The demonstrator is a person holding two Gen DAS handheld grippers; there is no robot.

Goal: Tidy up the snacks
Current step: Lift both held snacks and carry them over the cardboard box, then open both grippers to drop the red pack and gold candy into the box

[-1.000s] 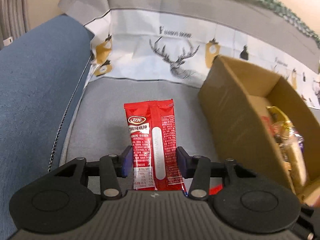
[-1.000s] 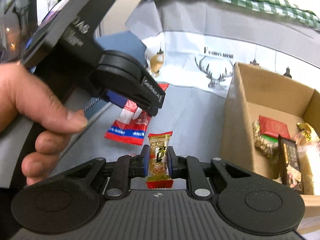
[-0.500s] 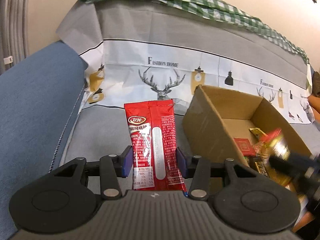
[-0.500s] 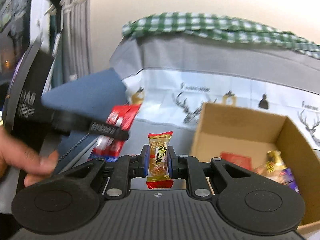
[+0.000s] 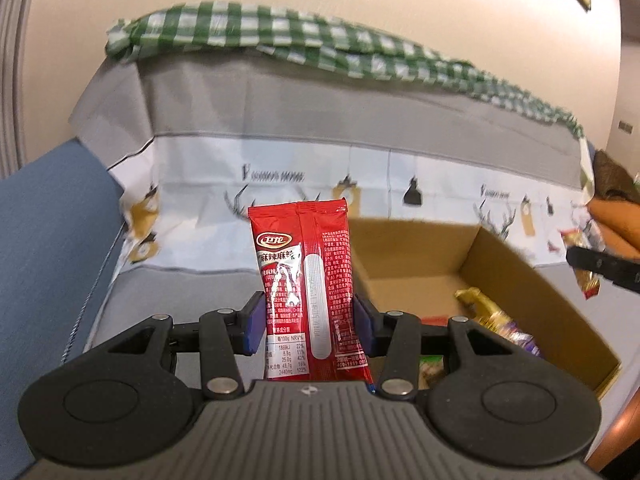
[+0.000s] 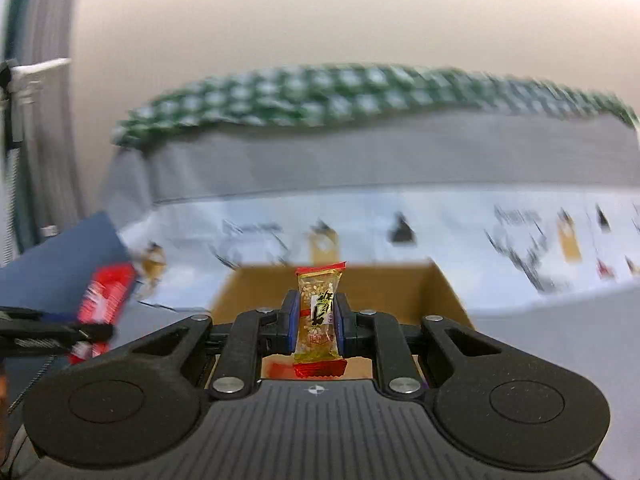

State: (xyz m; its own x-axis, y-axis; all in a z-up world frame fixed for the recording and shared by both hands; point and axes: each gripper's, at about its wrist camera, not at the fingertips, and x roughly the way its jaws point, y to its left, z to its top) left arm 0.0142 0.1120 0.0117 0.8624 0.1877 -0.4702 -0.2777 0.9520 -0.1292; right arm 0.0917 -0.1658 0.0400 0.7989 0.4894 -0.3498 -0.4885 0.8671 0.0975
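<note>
My left gripper (image 5: 307,322) is shut on a tall red snack packet (image 5: 306,280) and holds it upright above the sofa seat, just left of an open cardboard box (image 5: 516,264). My right gripper (image 6: 316,320) is shut on a small yellow candy bar with red ends (image 6: 318,312) and holds it over the box (image 6: 440,292). The box holds several wrapped snacks (image 5: 486,308). The right gripper also shows at the right edge of the left wrist view (image 5: 592,264). The red packet shows at the left of the right wrist view (image 6: 102,300).
A grey and white deer-print cover (image 5: 360,168) drapes the sofa back, with a green checked cloth (image 5: 320,48) on top. A blue cushion (image 5: 44,216) lies to the left. A beige wall stands behind.
Both grippers have risen from the seat and moved right toward the box, each keeping its snack. The right gripper now sits over the box opening.
</note>
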